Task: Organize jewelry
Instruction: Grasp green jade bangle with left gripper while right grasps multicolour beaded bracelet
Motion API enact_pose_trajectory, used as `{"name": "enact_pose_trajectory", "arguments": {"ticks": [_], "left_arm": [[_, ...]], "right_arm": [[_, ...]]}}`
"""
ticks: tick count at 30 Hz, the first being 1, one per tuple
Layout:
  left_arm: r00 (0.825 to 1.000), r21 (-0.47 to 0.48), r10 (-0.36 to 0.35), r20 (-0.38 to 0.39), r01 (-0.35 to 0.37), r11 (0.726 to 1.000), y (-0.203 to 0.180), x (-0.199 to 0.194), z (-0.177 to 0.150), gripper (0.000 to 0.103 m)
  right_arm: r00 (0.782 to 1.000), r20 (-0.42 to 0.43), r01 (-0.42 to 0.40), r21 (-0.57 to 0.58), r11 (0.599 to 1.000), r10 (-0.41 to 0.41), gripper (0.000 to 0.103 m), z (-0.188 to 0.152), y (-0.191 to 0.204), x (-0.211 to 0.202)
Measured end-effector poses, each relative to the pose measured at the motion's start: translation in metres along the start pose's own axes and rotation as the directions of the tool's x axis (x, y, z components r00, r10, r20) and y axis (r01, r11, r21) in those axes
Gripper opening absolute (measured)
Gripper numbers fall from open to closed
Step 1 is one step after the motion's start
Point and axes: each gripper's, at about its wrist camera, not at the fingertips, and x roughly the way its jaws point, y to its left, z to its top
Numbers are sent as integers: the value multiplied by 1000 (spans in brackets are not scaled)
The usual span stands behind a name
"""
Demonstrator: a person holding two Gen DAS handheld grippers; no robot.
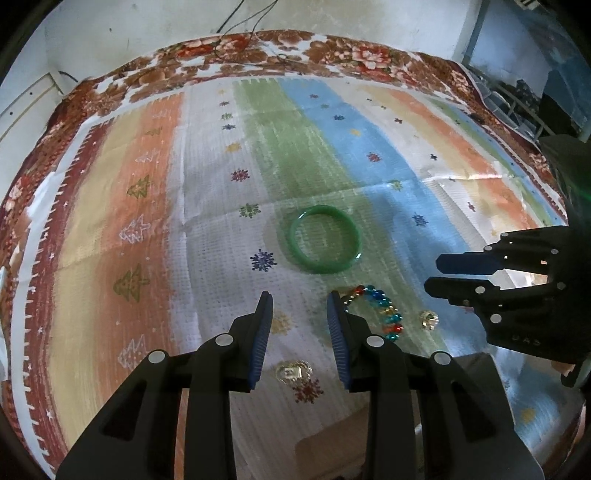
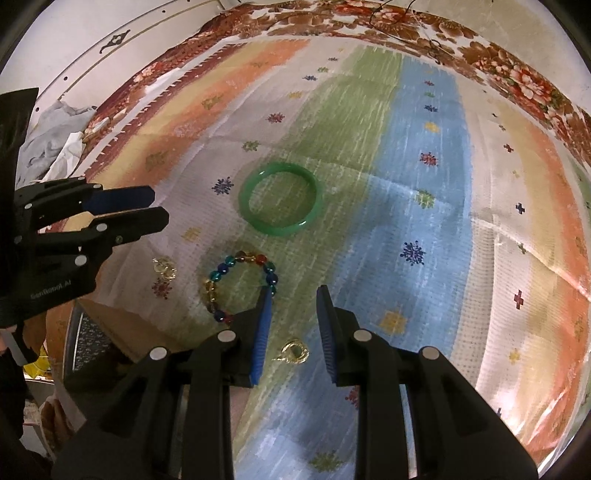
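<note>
A green bangle point(image 1: 324, 239) lies flat on the striped cloth; it also shows in the right wrist view point(image 2: 280, 199). A multicoloured bead bracelet point(image 1: 380, 310) point(image 2: 240, 284) lies nearer me. A small gold piece point(image 1: 293, 371) lies between my left gripper's open jaws; it shows at left in the right view point(image 2: 165, 267). Another gold piece point(image 2: 295, 352) lies between my right gripper's open jaws, and shows in the left view point(image 1: 428, 319). My left gripper point(image 1: 300, 299) point(image 2: 159, 208) hovers open and empty. My right gripper point(image 2: 293, 291) point(image 1: 434, 273) hovers open and empty.
The striped cloth point(image 1: 147, 221) covers a floral-edged table point(image 1: 258, 48) against a white wall. Cables point(image 1: 240, 22) hang at the back. Crumpled grey cloth point(image 2: 55, 136) lies off the table's left side. A cardboard box point(image 2: 110, 328) sits below the front edge.
</note>
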Motion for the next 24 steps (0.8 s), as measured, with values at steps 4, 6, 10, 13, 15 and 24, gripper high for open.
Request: {"name": "enact_pose_trajectory", "arguments": {"ticks": [4,6,10,13,15,24], "left_arm": [[1000,6,-1,-11,1,1000,1,8,4,30],[1000,20,-3,-17,3,1000,-2,11,6,30],[1000,38,-1,-25,1,999,-5,17,12,31],[999,37,3,-37,-2,999,-3,23,16,31],[999,33,-3,-43,4,999,-1,27,19,31],[995,37,-48,-88,51,998,3,55,32,31]], "right_arm": [[1000,-19,-12,-14,1000,12,27,1,0,9],[1000,-24,-19,-16,1000,18,27,3,-1,12],[999,-32,-35,-25,999,34,27,6,0,17],[998,-43,-43,-32,999,42,27,8,1,23],[998,-52,-49,-31,998,47,27,9,-1,27],[993,-86,-81,-25,996,78,29,8,-4,46]]}}
